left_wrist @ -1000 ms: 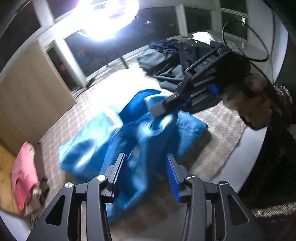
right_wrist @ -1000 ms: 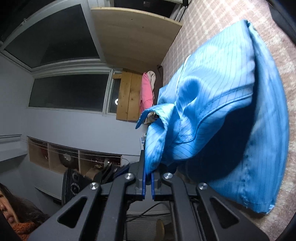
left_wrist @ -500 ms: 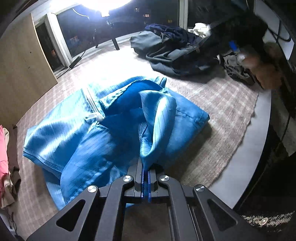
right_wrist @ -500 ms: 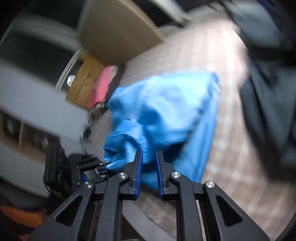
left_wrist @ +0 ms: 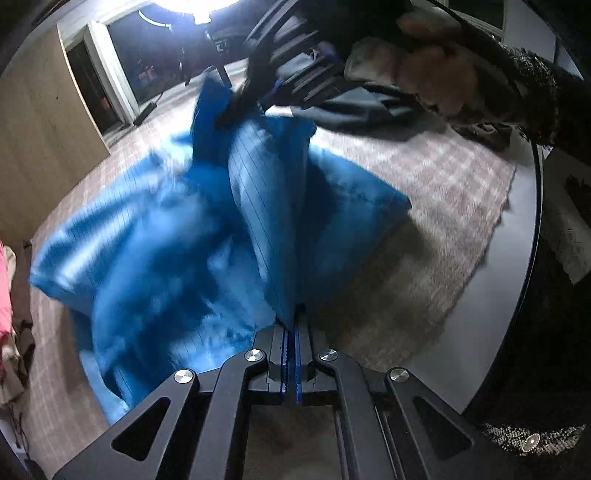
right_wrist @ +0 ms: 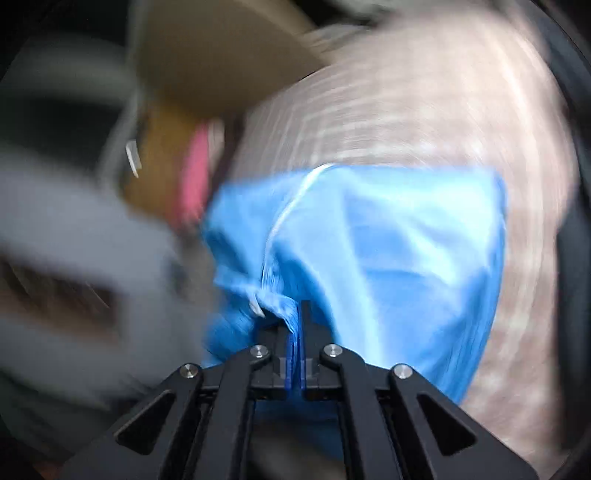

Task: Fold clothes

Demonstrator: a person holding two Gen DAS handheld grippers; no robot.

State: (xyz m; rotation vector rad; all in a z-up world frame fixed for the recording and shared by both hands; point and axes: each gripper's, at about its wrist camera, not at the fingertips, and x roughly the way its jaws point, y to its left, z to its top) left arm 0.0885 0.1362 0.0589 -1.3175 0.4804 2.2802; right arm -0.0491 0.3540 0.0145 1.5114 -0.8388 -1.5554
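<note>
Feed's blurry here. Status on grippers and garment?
Left gripper shut on blue garment. Right gripper shut on it too. Garment partly lifted off checked cloth. Dark clothes pile behind, apart.

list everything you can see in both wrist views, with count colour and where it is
blue pinstriped fabric garment: one, bright blue, lying on the rug with a strip of it lifted and pinched at both ends
pale checked woven rug: one, beige-pink, covering the round table
round dark table: one, grey-black, rim showing right of the rug
dark clothes pile: one heap, navy and grey, far side of the rug
pink folded cloth: one, pink, left edge
bright lamp: one, white, top
left gripper: black, blue pads, shut on the garment
right gripper: same, shut on the garment
hand: one, top right, dark tweed sleeve
</note>
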